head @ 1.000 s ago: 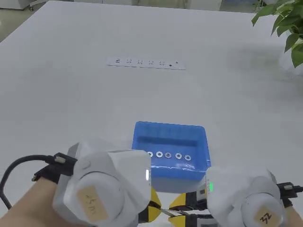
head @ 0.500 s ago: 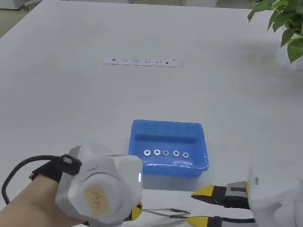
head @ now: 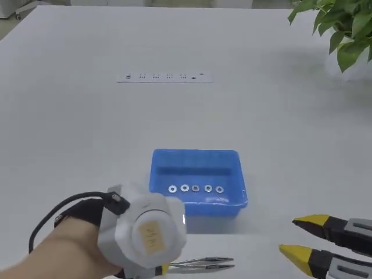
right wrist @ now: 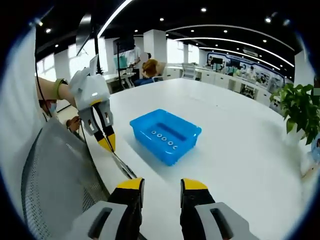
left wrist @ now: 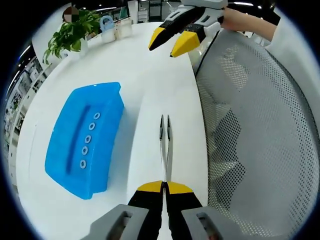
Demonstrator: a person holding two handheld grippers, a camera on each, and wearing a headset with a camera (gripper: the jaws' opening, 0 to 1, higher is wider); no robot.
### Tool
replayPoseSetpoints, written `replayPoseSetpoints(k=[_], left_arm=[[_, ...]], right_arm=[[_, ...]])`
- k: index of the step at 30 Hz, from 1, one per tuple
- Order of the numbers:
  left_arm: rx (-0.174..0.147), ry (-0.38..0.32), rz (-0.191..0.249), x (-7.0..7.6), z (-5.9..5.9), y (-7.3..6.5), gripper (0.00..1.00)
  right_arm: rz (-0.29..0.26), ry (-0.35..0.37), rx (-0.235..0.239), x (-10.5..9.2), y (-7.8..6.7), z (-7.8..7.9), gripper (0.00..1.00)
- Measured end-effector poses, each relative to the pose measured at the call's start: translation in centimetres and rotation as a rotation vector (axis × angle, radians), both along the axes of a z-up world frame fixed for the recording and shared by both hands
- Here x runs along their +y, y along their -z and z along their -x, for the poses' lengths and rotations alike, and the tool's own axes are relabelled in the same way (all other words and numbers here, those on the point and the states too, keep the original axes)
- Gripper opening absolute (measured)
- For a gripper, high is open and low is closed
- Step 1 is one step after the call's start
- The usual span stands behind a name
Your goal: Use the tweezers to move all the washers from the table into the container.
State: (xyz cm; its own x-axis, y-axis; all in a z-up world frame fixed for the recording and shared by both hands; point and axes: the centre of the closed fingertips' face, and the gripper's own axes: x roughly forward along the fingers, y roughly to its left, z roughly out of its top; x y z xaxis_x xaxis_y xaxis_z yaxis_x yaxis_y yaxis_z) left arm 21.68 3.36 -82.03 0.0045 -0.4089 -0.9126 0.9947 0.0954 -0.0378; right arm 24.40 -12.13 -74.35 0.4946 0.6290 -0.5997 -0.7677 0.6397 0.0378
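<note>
A blue container (head: pixel 195 165) stands near the table's front edge with several washers (head: pixel 195 188) in a row on its floor. My left gripper (head: pixel 165 268) is just in front of it, shut on the handle end of the metal tweezers (head: pixel 203 264), which point right. In the left gripper view the tweezers (left wrist: pixel 165 140) run straight out from the left gripper (left wrist: pixel 164 186), beside the container (left wrist: pixel 75 150) and its washers (left wrist: pixel 89 139). My right gripper (head: pixel 290 235) hovers open at the lower right, holding nothing. In the right gripper view my right gripper (right wrist: pixel 162 186) faces the container (right wrist: pixel 165 134).
A white power strip (head: pixel 164 77) lies mid-table, and a green plant (head: pixel 337 29) stands at the far right. A mesh chair (left wrist: pixel 260 125) sits right against the table's near edge. Wide bare tabletop (head: pixel 87 133) surrounds the container.
My right gripper has drawn away to the right from the tweezers and now stands open. My left gripper keeps the tweezers. The head camera has shifted.
</note>
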Motion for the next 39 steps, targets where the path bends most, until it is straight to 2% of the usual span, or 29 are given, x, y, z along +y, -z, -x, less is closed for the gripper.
replayPoseSetpoints(k=[8, 15, 16, 18, 20, 22, 25, 27, 29, 31, 32, 33, 35, 36, 39], left_arm=[[-0.018, 0.001, -0.026, 0.1, -0.1, 0.6, 0.00], [-0.039, -0.014, -0.013, -0.1, -0.1, 0.5, 0.00], [-0.056, -0.044, 0.009, -0.3, -0.3, 0.2, 0.04], [-0.064, -0.099, 0.047, -0.4, -0.3, -0.3, 0.13], [-0.079, -0.150, 0.083, -0.3, -0.4, -1.0, 0.18], [-0.099, -0.237, 0.145, -0.1, -0.4, -2.0, 0.22], [-0.122, -0.401, 0.277, 0.6, -0.1, -4.2, 0.30], [-0.157, -0.474, 0.333, 1.3, 0.0, -5.4, 0.36], [-0.224, -0.554, 0.399, 2.6, 0.3, -7.3, 0.41], [-0.263, -0.620, 0.423, 3.7, 0.5, -8.4, 0.44], [-0.289, -0.642, 0.437, 4.2, 0.5, -9.1, 0.44], [-0.329, -0.681, 0.464, 4.9, 0.4, -10.1, 0.45], [-0.375, -0.732, 0.493, 5.8, 0.4, -11.3, 0.47], [-0.417, -0.762, 0.515, 6.5, 0.3, -12.2, 0.51], [-0.484, -0.830, 0.553, 7.7, 0.2, -13.9, 0.66]], right_arm=[[-0.020, 0.043, -0.032, -1.0, -1.2, 0.1, 0.26], [-0.057, 0.095, -0.090, -2.1, -3.3, 0.2, 0.26], [-0.066, 0.100, -0.096, -2.2, -3.5, 0.2, 0.27], [-0.088, 0.113, -0.111, -2.3, -4.1, 0.3, 0.28], [-0.117, 0.125, -0.133, -2.4, -5.0, 0.3, 0.29], [-0.154, 0.140, -0.148, -2.5, -5.9, 0.4, 0.31], [-0.211, 0.173, -0.170, -2.9, -7.0, 0.2, 0.36], [-0.252, 0.201, -0.184, -3.2, -7.8, 0.0, 0.40], [-0.279, 0.214, -0.182, -3.6, -8.1, -0.1, 0.43], [-0.289, 0.237, -0.177, -4.1, -8.1, -0.4, 0.45], [-0.289, 0.244, -0.181, -4.2, -8.0, -0.5, 0.46], [-0.287, 0.247, -0.184, -4.3, -8.0, -0.6, 0.46], [-0.292, 0.258, -0.196, -4.5, -8.1, -0.8, 0.49], [-0.296, 0.263, -0.198, -4.5, -8.2, -0.9, 0.51], [-0.316, 0.275, -0.205, -4.7, -8.3, -1.1, 0.57]])
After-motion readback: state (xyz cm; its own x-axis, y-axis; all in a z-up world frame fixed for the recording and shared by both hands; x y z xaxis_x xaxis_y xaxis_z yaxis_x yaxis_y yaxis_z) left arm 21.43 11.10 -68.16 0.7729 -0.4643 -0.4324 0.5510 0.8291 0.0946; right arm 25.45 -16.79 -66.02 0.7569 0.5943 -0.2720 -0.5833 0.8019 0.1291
